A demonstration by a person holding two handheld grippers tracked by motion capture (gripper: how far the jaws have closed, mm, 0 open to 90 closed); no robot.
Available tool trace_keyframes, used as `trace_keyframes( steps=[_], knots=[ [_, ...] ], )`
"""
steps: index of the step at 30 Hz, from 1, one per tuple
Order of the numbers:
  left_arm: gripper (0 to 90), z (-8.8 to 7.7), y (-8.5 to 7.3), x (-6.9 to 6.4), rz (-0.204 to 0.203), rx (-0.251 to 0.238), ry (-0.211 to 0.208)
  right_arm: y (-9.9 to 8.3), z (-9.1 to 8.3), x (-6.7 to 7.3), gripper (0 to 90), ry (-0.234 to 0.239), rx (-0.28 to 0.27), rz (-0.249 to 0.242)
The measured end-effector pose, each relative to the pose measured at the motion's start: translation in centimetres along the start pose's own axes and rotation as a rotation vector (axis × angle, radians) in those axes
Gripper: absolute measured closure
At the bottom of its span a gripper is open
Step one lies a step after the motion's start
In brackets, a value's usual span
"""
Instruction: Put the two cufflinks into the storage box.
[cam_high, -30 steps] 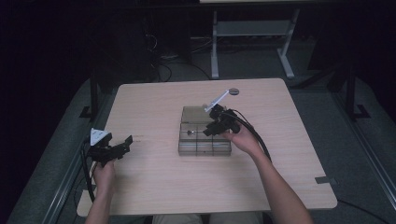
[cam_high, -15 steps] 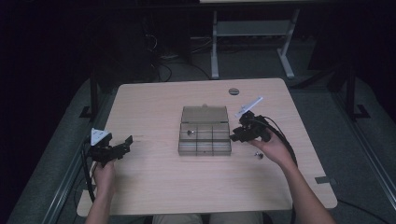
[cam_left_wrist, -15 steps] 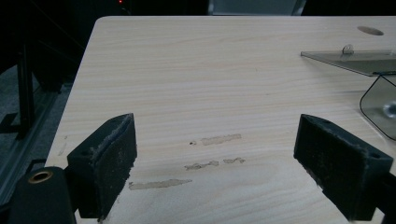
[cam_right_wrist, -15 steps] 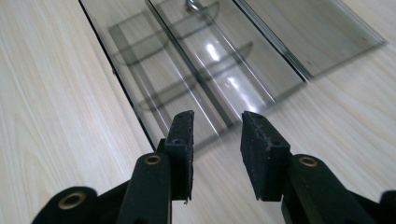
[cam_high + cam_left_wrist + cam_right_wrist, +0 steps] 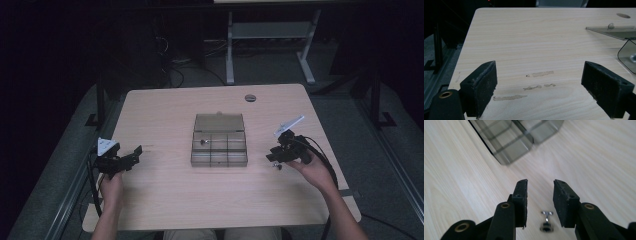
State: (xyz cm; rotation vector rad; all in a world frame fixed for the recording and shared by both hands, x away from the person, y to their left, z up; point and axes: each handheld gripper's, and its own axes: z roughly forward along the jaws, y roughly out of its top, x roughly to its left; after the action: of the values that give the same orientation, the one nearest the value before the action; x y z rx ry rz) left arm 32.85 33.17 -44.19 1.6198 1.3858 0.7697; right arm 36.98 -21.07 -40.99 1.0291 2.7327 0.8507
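A smoky translucent compartment box point(image 5: 220, 150) sits mid-table with its lid point(image 5: 219, 121) folded back; a small metal part point(image 5: 202, 141) lies in one cell. My right gripper point(image 5: 273, 155) hovers to the right of the box, and its jaws have just been opening. They stand apart in the right gripper view point(image 5: 540, 182), pressing on nothing. A small metal screw point(image 5: 546, 219) lies on the wood just under the gap, also seen as a speck point(image 5: 276, 165). My left gripper point(image 5: 134, 155) rests near the table's left edge, jaws wide apart point(image 5: 540, 67) with bare wood between them.
The wooden table point(image 5: 165, 200) has a round cable hole point(image 5: 250, 97) at the back. The box's lid point(image 5: 614, 31) and a corner of the box point(image 5: 627, 53) lie at the right of the left gripper view. A metal desk frame point(image 5: 270, 30) stands behind the table.
My right gripper has moved from over the box to its right and closer to the near edge, low over the screw. The left hand has stayed where it was.
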Motion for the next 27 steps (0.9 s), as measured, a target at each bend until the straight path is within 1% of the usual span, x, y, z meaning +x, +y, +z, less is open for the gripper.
trace_keyframes(
  steps=[6, 11, 17, 23, 24, 27],
  knots=[
    [12.9, 0.0, 0.0, 0.0, 0.002, 0.002, 0.001, -1.6, 0.4, -0.5, 62.9, -0.005, 0.023, 0.035],
    [12.9, 0.0, 0.0, 0.0, 0.001, -0.001, 0.001, -2.6, 0.7, -0.8, 62.8, -0.012, 0.035, 0.045],
    [12.9, 0.0, 0.0, 0.0, -0.002, -0.001, 0.002, -3.4, 1.1, -0.8, 62.8, -0.014, 0.050, 0.060],
    [12.9, -0.1, 0.0, 0.0, 0.002, 0.005, 0.002, -3.7, 1.4, -0.8, 63.6, -0.025, 0.068, 0.063],
    [12.9, -0.1, 0.0, 0.0, 0.004, 0.006, 0.002, -3.8, 1.5, -0.8, 63.8, -0.030, 0.070, 0.056],
    [12.9, -0.1, 0.0, 0.1, 0.006, 0.007, 0.001, -4.0, 1.6, -0.8, 64.9, -0.032, 0.076, 0.064]
  ],
)
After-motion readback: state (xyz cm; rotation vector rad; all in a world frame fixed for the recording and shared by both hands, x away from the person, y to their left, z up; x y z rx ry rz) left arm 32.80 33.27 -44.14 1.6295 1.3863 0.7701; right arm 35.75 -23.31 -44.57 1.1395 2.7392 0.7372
